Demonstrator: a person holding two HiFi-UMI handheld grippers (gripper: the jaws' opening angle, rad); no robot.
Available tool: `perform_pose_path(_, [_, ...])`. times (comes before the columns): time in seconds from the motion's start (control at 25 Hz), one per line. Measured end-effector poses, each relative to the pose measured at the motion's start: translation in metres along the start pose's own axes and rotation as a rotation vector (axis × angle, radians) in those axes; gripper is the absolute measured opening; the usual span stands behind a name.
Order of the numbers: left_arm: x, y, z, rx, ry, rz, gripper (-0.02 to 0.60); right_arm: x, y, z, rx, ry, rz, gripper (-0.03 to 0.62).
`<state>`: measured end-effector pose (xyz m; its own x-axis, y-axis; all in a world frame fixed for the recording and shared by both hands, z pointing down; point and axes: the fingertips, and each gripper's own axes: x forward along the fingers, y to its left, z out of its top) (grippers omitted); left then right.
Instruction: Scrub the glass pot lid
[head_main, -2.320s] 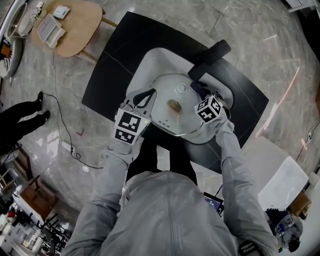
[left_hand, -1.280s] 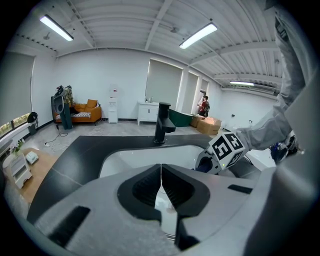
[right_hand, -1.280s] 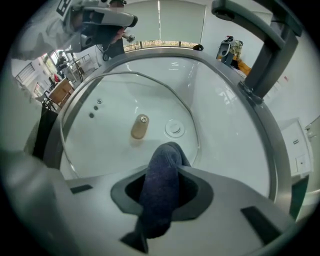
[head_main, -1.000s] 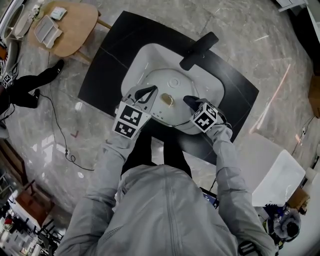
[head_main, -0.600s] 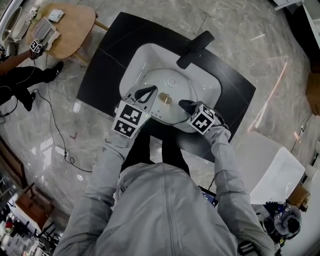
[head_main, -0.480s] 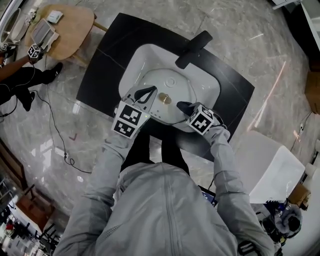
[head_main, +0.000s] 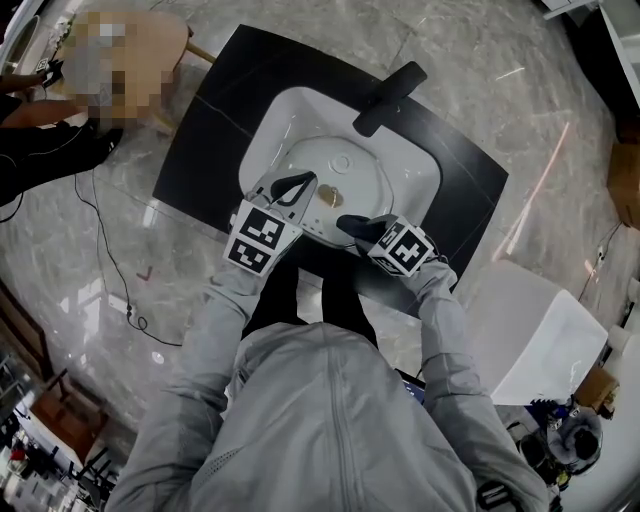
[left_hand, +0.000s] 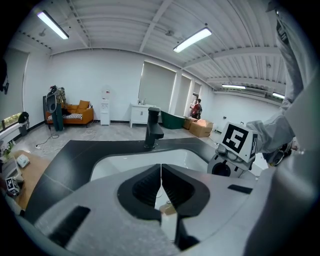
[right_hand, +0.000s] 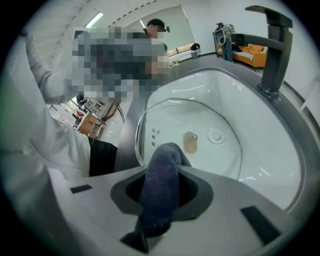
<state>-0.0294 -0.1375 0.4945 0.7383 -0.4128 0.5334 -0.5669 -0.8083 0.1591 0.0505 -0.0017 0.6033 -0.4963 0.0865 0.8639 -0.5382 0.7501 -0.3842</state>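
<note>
The glass pot lid (head_main: 362, 195) lies in the white sink (head_main: 283, 113), its brass knob (head_main: 328, 197) near the middle. My left gripper (head_main: 292, 184) is at the lid's left edge; in the left gripper view its jaws (left_hand: 161, 187) are closed on the thin rim, and the knob (left_hand: 168, 209) shows below them. My right gripper (head_main: 355, 228) is at the lid's near edge, shut on a dark blue cloth (right_hand: 159, 185). In the right gripper view the lid (right_hand: 165, 120) with its knob (right_hand: 190, 142) lies just beyond the cloth.
A black faucet (head_main: 390, 85) stands at the sink's far side on the black counter (head_main: 215, 120). A white box (head_main: 540, 330) sits on the floor at the right. A person (head_main: 40, 130) is by a wooden table (head_main: 170, 35) at the upper left.
My right gripper has carried the cloth from the lid's right side leftward to its near edge. The left gripper has stayed put. A person has come in at the upper left.
</note>
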Motion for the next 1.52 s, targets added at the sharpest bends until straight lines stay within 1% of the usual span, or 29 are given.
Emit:
perform_pose_path(0.12, [-0.001,0.001,-0.002,-0.005,0.003,-0.001,0.028,0.001,0.013,0.012,0.042,-0.062,0.050,0.086])
perform_pose_path(0.2, [-0.001,0.001,-0.005,-0.007,0.007,-0.002,0.028,0.004,0.016,0.014,0.055,-0.077,0.064,0.086])
perform_pose_path(0.48, [0.000,0.006,-0.010,-0.013,0.018,-0.002,0.028,0.011,-0.004,0.010,0.000,-0.014,0.015,0.086])
perform_pose_path(0.64, [0.002,0.009,-0.013,-0.015,0.028,-0.004,0.028,0.017,-0.027,0.005,-0.004,0.014,-0.039,0.086])
perform_pose_path(0.8, [0.005,0.014,-0.015,-0.023,0.038,0.000,0.028,0.020,-0.056,0.003,0.020,0.020,-0.093,0.086])
perform_pose_path(1.0, [0.010,0.021,-0.021,-0.036,0.054,0.009,0.028,0.027,-0.097,0.000,0.023,0.047,-0.191,0.086])
perform_pose_path(1.12, [0.015,0.024,-0.024,-0.043,0.060,0.013,0.028,0.032,-0.116,0.000,0.027,0.046,-0.219,0.086])
perform_pose_path(1.28, [0.019,0.029,-0.027,-0.054,0.069,0.022,0.028,0.035,-0.137,0.010,0.039,0.024,-0.253,0.086])
perform_pose_path(1.52, [0.022,0.037,-0.029,-0.070,0.071,0.033,0.028,0.037,-0.171,0.029,-0.012,0.010,-0.360,0.086])
